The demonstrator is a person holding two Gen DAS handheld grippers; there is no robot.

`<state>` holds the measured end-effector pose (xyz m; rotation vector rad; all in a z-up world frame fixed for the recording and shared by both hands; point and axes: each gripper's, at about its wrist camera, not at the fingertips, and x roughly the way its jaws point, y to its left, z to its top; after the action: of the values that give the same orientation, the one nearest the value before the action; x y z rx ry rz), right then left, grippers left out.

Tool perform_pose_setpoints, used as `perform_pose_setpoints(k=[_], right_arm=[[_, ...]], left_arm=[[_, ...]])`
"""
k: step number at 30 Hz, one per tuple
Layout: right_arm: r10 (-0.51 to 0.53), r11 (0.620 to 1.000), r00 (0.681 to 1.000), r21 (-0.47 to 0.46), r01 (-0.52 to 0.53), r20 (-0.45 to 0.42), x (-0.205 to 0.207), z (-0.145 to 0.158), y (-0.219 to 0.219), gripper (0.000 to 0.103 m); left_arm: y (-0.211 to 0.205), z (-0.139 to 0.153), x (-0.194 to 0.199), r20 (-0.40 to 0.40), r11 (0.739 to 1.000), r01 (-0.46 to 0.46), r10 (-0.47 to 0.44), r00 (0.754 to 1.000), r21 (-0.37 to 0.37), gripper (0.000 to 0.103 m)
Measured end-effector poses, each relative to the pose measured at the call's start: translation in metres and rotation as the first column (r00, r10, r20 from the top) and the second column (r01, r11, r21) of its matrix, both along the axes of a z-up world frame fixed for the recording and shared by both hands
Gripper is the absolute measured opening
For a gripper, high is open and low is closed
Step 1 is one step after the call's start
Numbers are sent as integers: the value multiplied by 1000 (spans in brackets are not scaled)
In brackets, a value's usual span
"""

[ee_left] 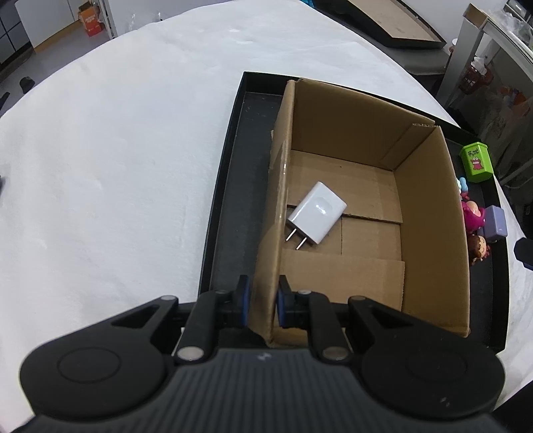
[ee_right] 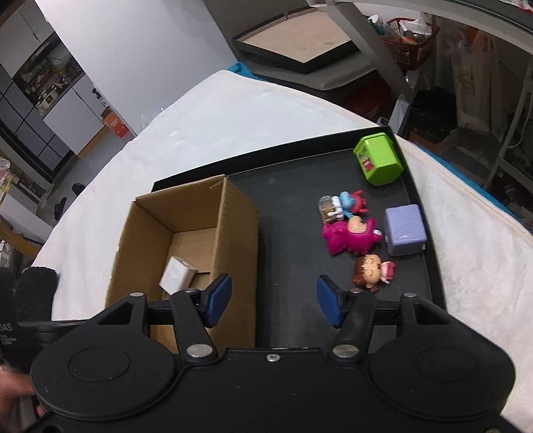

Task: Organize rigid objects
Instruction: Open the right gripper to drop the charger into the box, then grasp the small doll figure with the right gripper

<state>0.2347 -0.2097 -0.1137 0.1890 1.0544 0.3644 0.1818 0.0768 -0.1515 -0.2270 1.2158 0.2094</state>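
Note:
A brown cardboard box (ee_left: 429, 213) (ee_right: 233, 216) stands in a black tray (ee_left: 230, 206) (ee_right: 293, 186). A white charger plug (ee_left: 316, 211) (ee_right: 176, 274) lies flat on the box floor. My left gripper (ee_left: 261, 301) is shut on the box's near left wall, one blue pad on each side. My right gripper (ee_right: 273, 299) is open above bare tray floor just right of the box, nothing between its pads. On the tray's right side lie a green toy bin (ee_right: 378, 160) (ee_left: 474, 161), a lilac cube (ee_right: 404, 229) (ee_left: 496, 221), a magenta figure (ee_right: 348, 236), a red and blue figure (ee_right: 346, 203) and a brown-haired doll (ee_right: 369, 273).
The tray rests on a table under a white cloth (ee_left: 116, 166) (ee_right: 233, 110). Another black tray with a brown inside (ee_right: 296, 43) (ee_left: 396, 23) sits beyond the table. A metal table leg (ee_right: 376, 50) and a red basket (ee_right: 413, 43) stand at the far right. A hand (ee_right: 13, 386) shows bottom left.

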Motion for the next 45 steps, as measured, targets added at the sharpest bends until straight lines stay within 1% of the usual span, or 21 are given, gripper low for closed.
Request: perform_pose_setpoints(k=[2, 8, 9, 10, 11, 12, 13, 14, 16, 18, 20, 22, 24, 27, 29, 34, 38, 39, 40, 41, 45], right_arm=[[-10, 1000, 1000, -2, 10, 5, -2, -5, -6, 61], [-45, 999, 999, 13, 45, -22, -3, -26, -24, 61], [-48, 999, 998, 17, 49, -27, -4, -31, -26, 61], [-51, 999, 998, 16, 51, -29, -5, -34, -28, 61], [-53, 998, 998, 12, 54, -30, -5, -38, -29, 61], [-56, 998, 998, 6, 57, -32, -6, -41, -30, 61], [-61, 998, 998, 0, 61, -35, -6, -45, -32, 61], [-67, 998, 997, -3, 67, -39, -5, -48, -33, 61], [-77, 997, 996, -3, 77, -47, -3, -52, -35, 61], [-87, 996, 995, -7, 87, -45, 0, -55, -38, 61], [-107, 994, 993, -23, 106, -48, 5, -60, -42, 61], [-129, 991, 990, -34, 128, -51, 12, -65, -45, 61], [-151, 988, 987, -28, 149, -56, 19, -71, -49, 61], [-165, 983, 985, -83, 161, -42, 26, -78, -48, 61], [-168, 980, 985, -114, 163, -36, 32, -84, -46, 61], [-183, 975, 982, -138, 176, -41, 45, -95, -45, 61], [-167, 973, 985, -167, 158, -39, 49, -103, -40, 60], [-160, 972, 986, -179, 149, -44, 49, -105, -38, 58], [-152, 973, 987, -181, 141, -51, 49, -106, -37, 43], [-146, 974, 988, -182, 133, -59, 49, -107, -36, 43], [-160, 970, 986, -193, 150, -38, 45, -105, -35, 43]], left_arm=[[0, 1, 1, -3, 1000, -3, 3, 1000, -3, 14], [-6, 1, 4, -20, 999, 27, -26, 999, 45, 16], [-7, 0, 4, -27, 998, 25, -24, 999, 53, 20], [-7, 0, 5, -37, 998, 20, -18, 999, 66, 31], [-8, -1, 5, -46, 996, 16, -12, 999, 82, 37], [-9, -1, 5, -48, 995, 15, -11, 999, 102, 48], [-10, 0, 5, -42, 993, 19, -14, 999, 113, 54], [-10, 1, 5, -35, 993, 23, -19, 999, 115, 57], [-11, 2, 5, -31, 993, 21, -18, 999, 120, 66], [-12, 4, 6, -30, 991, 19, -15, 999, 136, 71], [-13, 6, 9, -28, 988, 26, -22, 999, 151, 73], [-15, 7, 12, -25, 988, 25, -21, 999, 156, 78], [-16, 8, 15, -20, 986, 30, -27, 999, 161, 81], [-16, 6, 19, -23, 985, 24, -21, 1000, 171, 82], [-16, 3, 22, -26, 986, 20, -16, 1000, 163, 83], [-17, -1, 26, -29, 987, 21, -16, 999, 159, 83], [-16, -6, 28, -36, 988, 26, -21, 999, 155, 83], [-16, -7, 28, -38, 988, 25, -19, 999, 154, 83], [-16, -8, 27, -41, 988, 24, -18, 999, 151, 83], [-16, -9, 27, -44, 989, 27, -21, 999, 147, 83], [-15, -11, 26, -35, 988, 38, -34, 999, 147, 83]])
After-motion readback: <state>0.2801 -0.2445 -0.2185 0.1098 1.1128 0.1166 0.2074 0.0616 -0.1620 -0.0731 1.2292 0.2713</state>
